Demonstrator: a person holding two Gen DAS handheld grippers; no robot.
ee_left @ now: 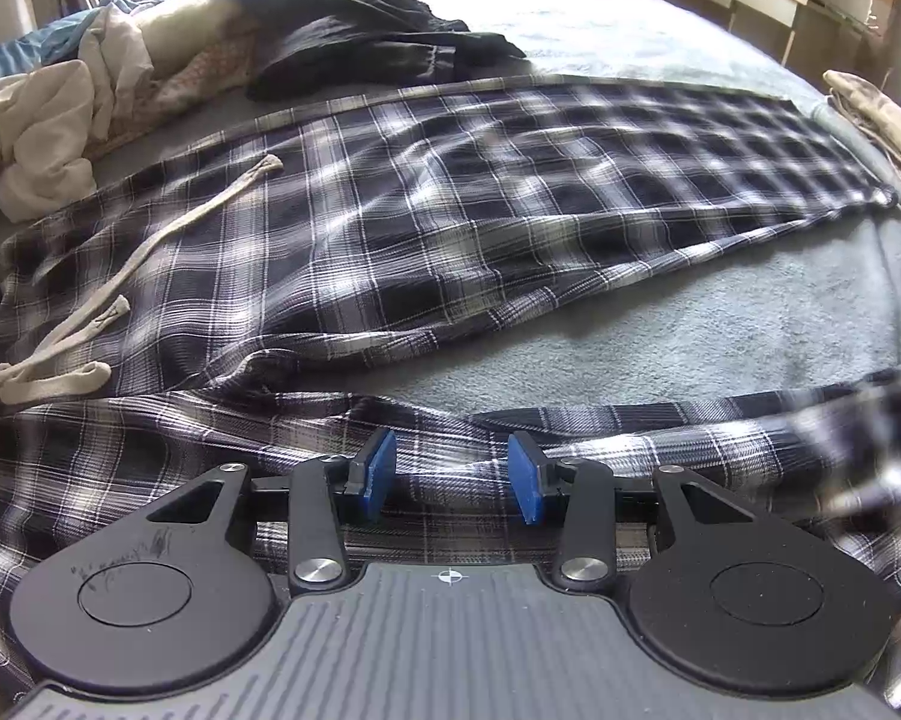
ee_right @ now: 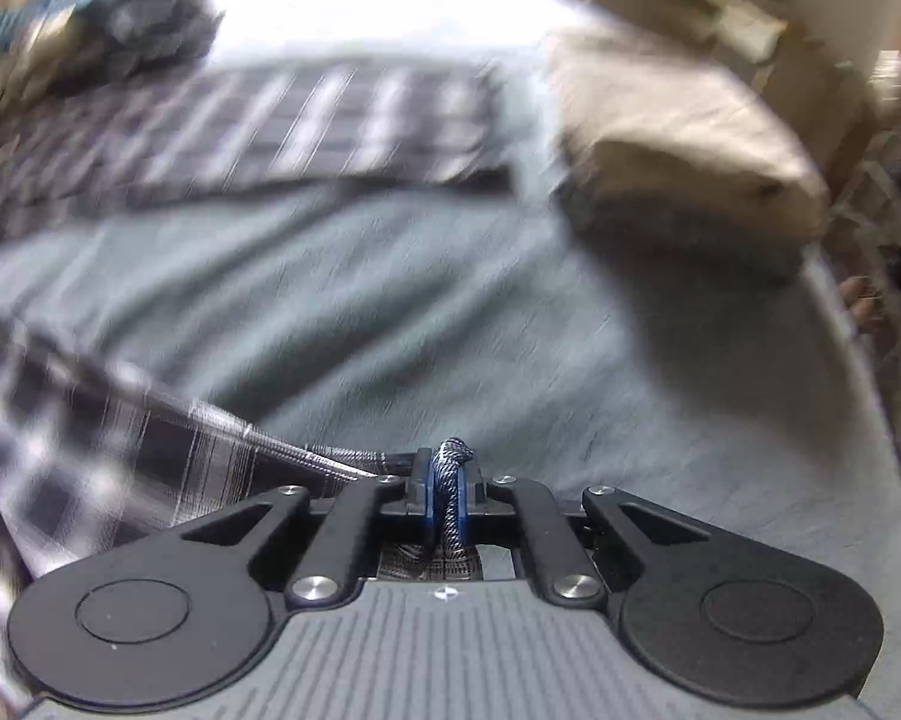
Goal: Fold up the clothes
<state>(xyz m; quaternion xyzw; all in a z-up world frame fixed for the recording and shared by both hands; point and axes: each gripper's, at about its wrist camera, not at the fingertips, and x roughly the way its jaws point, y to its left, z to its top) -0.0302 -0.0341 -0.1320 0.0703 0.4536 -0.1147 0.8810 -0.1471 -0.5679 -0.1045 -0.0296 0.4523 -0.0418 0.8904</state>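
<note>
Plaid pajama pants (ee_left: 450, 210) lie spread on a grey bed (ee_left: 690, 330), long axis left to right. The right claw (ee_right: 447, 492) is clamped on the near leg's hem; the left claw (ee_left: 453, 474) hovers part-open, empty, over that leg.

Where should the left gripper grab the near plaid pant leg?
On the bunched ridge of the plaid pants lying between the left gripper pads, coming from above: the fold stands up there. The right gripper already pinches that fabric's edge.
</note>
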